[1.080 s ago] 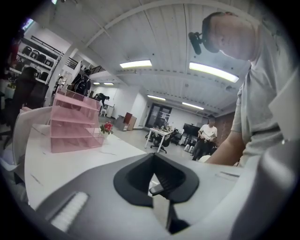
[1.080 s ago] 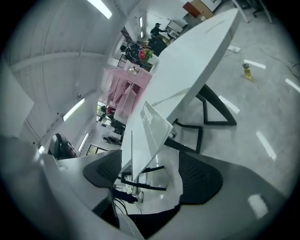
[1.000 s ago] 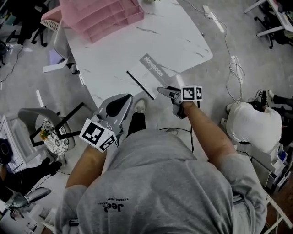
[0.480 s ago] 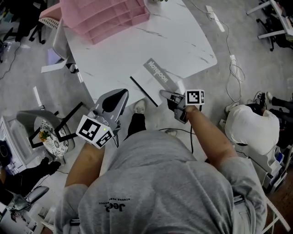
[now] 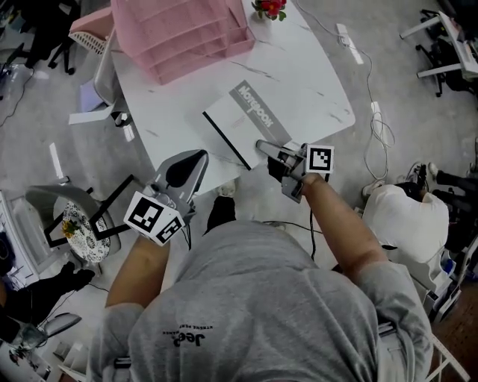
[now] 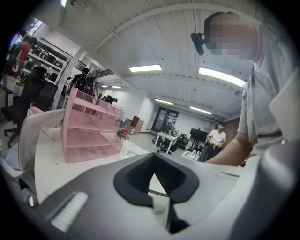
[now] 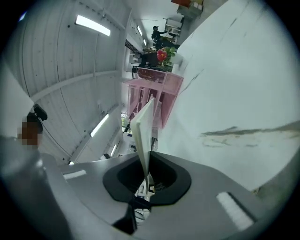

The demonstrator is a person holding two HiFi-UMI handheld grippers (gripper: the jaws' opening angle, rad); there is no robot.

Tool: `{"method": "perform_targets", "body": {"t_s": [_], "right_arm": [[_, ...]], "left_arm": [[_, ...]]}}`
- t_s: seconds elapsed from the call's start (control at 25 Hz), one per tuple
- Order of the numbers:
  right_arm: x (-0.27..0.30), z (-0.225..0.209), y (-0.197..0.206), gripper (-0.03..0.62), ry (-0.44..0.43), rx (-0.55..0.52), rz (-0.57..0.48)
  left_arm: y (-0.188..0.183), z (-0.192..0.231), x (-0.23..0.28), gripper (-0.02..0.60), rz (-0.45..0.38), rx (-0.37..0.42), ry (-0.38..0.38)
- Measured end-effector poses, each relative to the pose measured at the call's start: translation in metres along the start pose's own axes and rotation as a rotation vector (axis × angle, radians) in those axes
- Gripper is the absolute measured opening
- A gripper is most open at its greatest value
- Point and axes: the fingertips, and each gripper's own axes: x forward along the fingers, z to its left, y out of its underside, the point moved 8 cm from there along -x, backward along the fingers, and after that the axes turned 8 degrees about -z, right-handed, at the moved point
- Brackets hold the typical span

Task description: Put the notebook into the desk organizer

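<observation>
**Head view.** A white table (image 5: pixel 306 67) carries a pink organizer (image 5: pixel 187 33) at its far side, with a red flower (image 5: pixel 270 7) just beside it. The notebook (image 5: pixel 243 123) is over the middle of the table, between the organizer and the person and clear of the organizer. It has a black spine on its left and a grey band with lettering on its right. The right gripper (image 5: pixel 261 145) pinches the notebook's near corner. Whether the far edge rests on the table cannot be told. The left gripper (image 5: pixel 202 155) hangs at the table's near edge, left of the notebook and not touching it. A cable (image 5: pixel 377 112) lies on the floor to the right.

**Left gripper view.** The left gripper (image 6: pixel 161 204) has its jaws pressed together with nothing between them. Beyond them the organizer (image 6: pixel 89 129) stands on the table (image 6: pixel 42 164), its tiers open toward the camera, and the flower (image 6: pixel 123 133) is at its right corner. A person (image 6: pixel 216 138) sits far back in the room.

**Right gripper view.** The right gripper (image 7: pixel 145 185) has its jaws clamped on the notebook (image 7: pixel 144 126), which rises edge-on from between them as a thin pale slab. Past it are the organizer (image 7: pixel 159 93) and the flower (image 7: pixel 161 55). The table (image 7: pixel 234 84) fills the right side.
</observation>
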Motion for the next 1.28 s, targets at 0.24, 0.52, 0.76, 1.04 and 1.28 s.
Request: {"method": "perform_targets", "body": {"t_s": [0.24, 0.52, 0.76, 1.04, 1.28], "right_arm": [[0.054, -0.007, -0.024, 0.01, 0.046, 0.04, -0.037], [0.107, -0.022, -0.034, 0.011, 0.103, 0.108, -0.061], [0.137, -0.03, -0.035, 0.01, 0.099, 0.155, -0.083], [0.16, -0.036, -0.042, 0.011, 0.078, 0.186, -0.129], [0.18, -0.04, -0.05, 0.011, 0.072, 0.185, -0.155]], "left_arm": [[-0.003, 0.026, -0.012, 0.054, -0.002, -0.008, -0.029], [-0.005, 0.06, -0.03, 0.054, 0.001, -0.017, -0.07], [-0.004, 0.082, -0.039, 0.054, 0.003, -0.028, -0.089], [0.001, 0.098, -0.044, 0.054, 0.014, -0.046, -0.097], [0.006, 0.107, -0.05, 0.054, 0.018, -0.056, -0.105]]}}
